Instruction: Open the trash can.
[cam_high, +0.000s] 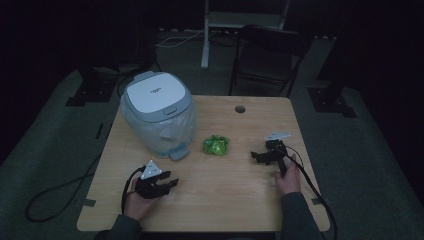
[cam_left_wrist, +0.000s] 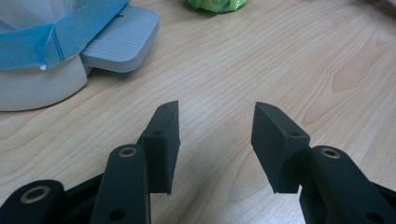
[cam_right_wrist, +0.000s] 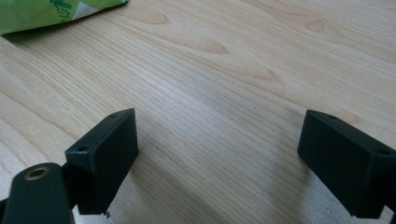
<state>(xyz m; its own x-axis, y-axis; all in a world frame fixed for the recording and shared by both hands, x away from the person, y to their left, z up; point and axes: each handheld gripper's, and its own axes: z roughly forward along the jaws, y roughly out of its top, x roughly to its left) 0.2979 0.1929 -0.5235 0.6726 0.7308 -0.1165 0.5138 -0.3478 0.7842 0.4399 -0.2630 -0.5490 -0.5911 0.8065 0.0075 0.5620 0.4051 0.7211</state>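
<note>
A small grey-white pedal bin (cam_high: 159, 114) with a clear liner stands at the table's back left, lid down. Its foot pedal (cam_left_wrist: 122, 38) faces my left gripper (cam_left_wrist: 215, 122), which rests open on the wood with nothing between its jaws. A crumpled green wrapper (cam_high: 216, 145) lies mid-table, right of the bin. Its edge shows as the green wrapper (cam_right_wrist: 42, 13) at the top left of the right gripper view. My right gripper (cam_right_wrist: 217, 140) stands wide open over bare wood, to the right of the wrapper. In the high view the left gripper (cam_high: 172, 184) sits near the front, the right gripper (cam_high: 259, 155) toward the right edge.
The wooden table (cam_high: 235, 200) has a cable hole (cam_high: 240, 109) near its back edge. A dark folding chair (cam_high: 267, 55) stands behind the table. Cables trail from both grippers off the front edge, and one loops on the floor (cam_high: 47, 200) at left.
</note>
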